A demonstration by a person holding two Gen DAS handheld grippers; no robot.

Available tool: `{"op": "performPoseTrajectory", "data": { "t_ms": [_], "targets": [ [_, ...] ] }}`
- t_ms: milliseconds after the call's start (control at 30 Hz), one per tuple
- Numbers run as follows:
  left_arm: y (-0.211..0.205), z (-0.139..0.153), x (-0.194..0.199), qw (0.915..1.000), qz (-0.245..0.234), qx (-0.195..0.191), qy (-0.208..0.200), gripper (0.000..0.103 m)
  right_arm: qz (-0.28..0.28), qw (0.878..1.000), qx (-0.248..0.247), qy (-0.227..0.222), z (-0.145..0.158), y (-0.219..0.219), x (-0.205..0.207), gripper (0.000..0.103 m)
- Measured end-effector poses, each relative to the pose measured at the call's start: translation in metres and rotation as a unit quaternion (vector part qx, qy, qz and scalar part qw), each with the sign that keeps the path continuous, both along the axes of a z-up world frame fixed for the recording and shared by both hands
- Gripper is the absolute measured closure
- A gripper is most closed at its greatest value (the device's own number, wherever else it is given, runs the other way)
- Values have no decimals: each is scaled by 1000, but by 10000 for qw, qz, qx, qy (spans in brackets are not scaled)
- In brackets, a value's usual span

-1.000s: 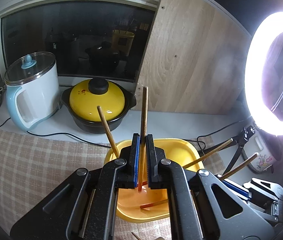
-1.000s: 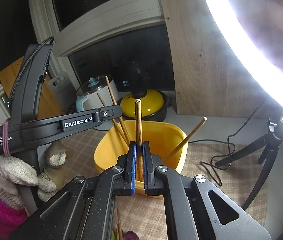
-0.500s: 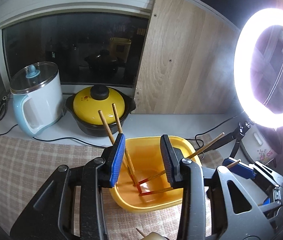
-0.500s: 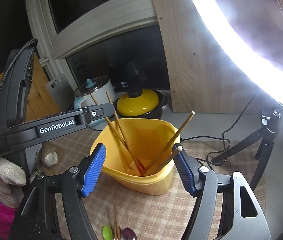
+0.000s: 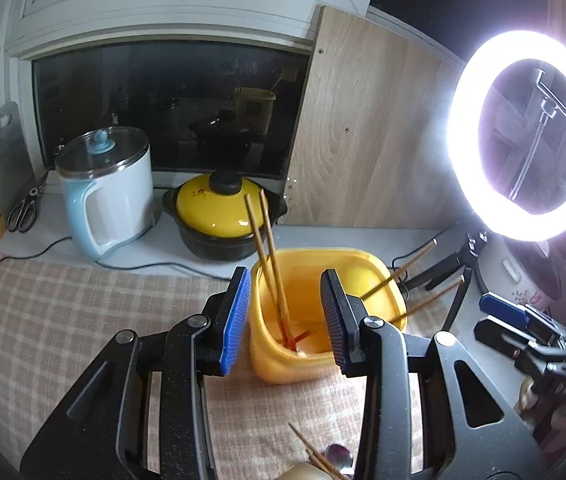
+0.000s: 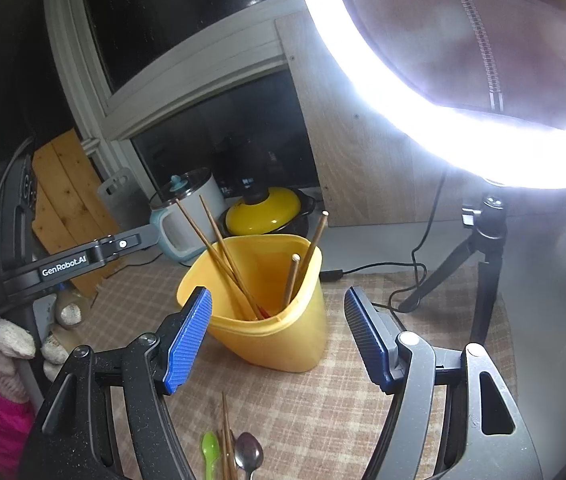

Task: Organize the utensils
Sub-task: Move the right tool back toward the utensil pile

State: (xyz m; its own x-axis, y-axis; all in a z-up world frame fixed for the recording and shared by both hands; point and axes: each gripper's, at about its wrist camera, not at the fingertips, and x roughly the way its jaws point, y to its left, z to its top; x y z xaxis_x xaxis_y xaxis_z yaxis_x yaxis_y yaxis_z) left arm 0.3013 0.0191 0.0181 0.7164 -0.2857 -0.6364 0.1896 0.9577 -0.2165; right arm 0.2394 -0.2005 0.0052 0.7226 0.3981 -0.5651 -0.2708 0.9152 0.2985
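Observation:
A yellow plastic container (image 5: 283, 360) (image 6: 283, 344) stands on the checked tablecloth. Several wooden chopsticks (image 5: 269, 256) (image 6: 219, 256) with red tips lean inside it. My left gripper (image 5: 285, 316) is open and empty, just in front of and above the container. My right gripper (image 6: 279, 338) is open and empty, with the container between its fingers in view but apart from them. More chopsticks (image 6: 226, 436), a green spoon (image 6: 210, 450) and a metal spoon (image 6: 248, 454) lie on the cloth near the front edge. The left gripper's body (image 6: 63, 264) shows at the left in the right wrist view.
A white and blue electric kettle (image 5: 107, 192) and a yellow-lidded black pot (image 5: 223, 216) stand behind on the sill. A ring light (image 5: 523, 136) on a tripod (image 6: 483, 264) stands at the right, with cables (image 6: 403, 276) on the cloth. Scissors (image 5: 23, 212) lie far left.
Both grippers opened and let their chopsticks drop into the yellow container. Both have since drawn back and risen a little.

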Motion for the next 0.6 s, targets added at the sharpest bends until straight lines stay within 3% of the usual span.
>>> {"op": "performPoseTrajectory", "data": {
  "t_ms": [300,600],
  "targets": [
    [14,-26,-31,9986,1,-91,512,67,408,9991,-22,143,-17,-15,-18,35],
    [11,-67,-65,9934,-53,-87,1139,67,1016,9890,-83,1075,-52,-9,-21,35]
  ]
}}
